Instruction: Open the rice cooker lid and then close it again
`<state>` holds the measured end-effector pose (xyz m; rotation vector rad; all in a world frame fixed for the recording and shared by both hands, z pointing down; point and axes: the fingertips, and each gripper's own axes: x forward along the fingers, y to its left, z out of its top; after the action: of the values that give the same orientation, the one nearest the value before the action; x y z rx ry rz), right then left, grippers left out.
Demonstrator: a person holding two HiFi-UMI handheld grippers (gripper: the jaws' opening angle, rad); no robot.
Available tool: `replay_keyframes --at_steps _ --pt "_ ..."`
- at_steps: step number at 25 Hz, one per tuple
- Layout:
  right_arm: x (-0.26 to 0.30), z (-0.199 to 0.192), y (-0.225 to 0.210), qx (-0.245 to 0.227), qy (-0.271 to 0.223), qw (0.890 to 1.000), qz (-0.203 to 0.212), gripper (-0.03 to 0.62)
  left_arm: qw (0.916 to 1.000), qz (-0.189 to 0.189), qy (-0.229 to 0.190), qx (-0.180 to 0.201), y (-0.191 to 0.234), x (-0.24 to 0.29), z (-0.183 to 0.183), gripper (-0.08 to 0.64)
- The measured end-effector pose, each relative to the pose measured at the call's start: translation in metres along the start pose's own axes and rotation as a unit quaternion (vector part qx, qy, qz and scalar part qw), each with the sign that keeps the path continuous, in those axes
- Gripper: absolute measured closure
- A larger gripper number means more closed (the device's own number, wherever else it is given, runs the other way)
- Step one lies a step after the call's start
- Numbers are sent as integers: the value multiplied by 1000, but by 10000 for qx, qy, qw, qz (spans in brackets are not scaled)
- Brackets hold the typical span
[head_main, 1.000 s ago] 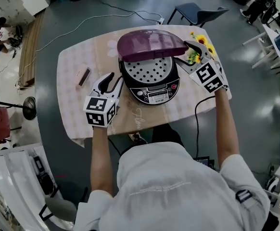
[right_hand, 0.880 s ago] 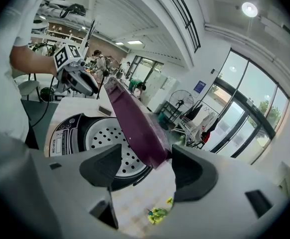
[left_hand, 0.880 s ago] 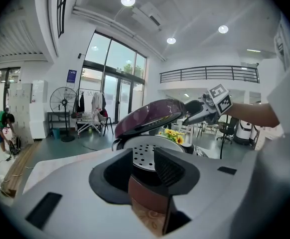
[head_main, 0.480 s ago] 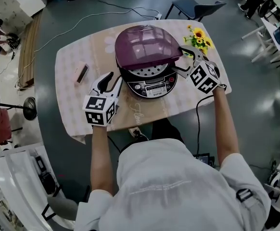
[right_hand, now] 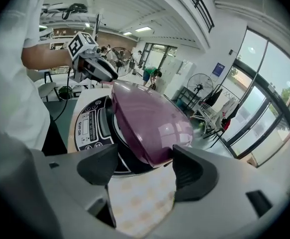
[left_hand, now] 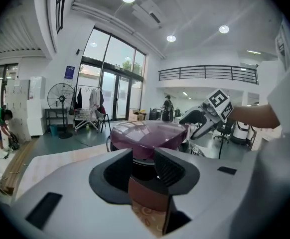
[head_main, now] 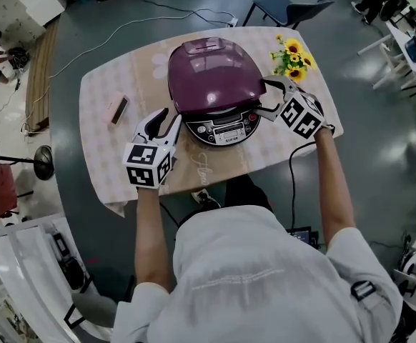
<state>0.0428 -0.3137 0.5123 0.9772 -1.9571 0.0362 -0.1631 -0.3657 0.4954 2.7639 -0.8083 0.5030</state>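
Observation:
The rice cooker (head_main: 221, 127) stands mid-table, its purple lid (head_main: 211, 76) down over the pot with a thin gap left at the front. In the right gripper view the lid (right_hand: 150, 118) fills the middle above the control panel (right_hand: 87, 126). My right gripper (head_main: 260, 97) is at the cooker's right side and its jaws are opening. The lid's rim lies just ahead between them, and the pads (right_hand: 192, 171) do not press on it. My left gripper (head_main: 167, 122) rests at the cooker's left front, open and empty. In its own view the left gripper (left_hand: 144, 156) points at the lid (left_hand: 147, 136).
A bunch of sunflowers (head_main: 291, 56) stands just behind the right gripper. A small flat brown object (head_main: 119, 110) lies on the left of the patterned tablecloth (head_main: 115, 156). A black cord (head_main: 292, 177) hangs off the table's near right edge. A chair (head_main: 286, 9) is beyond the table.
The lid has swung down from wide open to almost shut. My right gripper came down and in toward the cooker with it, its jaws spreading. The left gripper has stayed put.

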Motion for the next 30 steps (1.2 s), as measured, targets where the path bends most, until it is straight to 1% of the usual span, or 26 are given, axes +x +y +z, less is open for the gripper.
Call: replay_keyframes --at_steps 6,10,15,18,25,30 --pt "7 -11 11 124 210 9992 304 241 10000 -55 40 -42 -2 6 -2 413" --pt "11 -15 15 305 281 9979 500 252 9999 -90 67 -64 -2 10 -3 413" --pt "14 -16 15 506 372 9957 684 262 9999 -78 -8 -94 1 15 -3 414" --pt "17 -20 14 608 483 9934 838 269 9998 -169 -33 -80 -2 20 -2 413" --pt "19 -23 14 834 539 9888 1118 281 9994 -331 101 -22 -8 32 -5 413" --pt "19 -23 14 865 475 9883 1160 281 9985 -466 276 77 -15 40 -12 413"
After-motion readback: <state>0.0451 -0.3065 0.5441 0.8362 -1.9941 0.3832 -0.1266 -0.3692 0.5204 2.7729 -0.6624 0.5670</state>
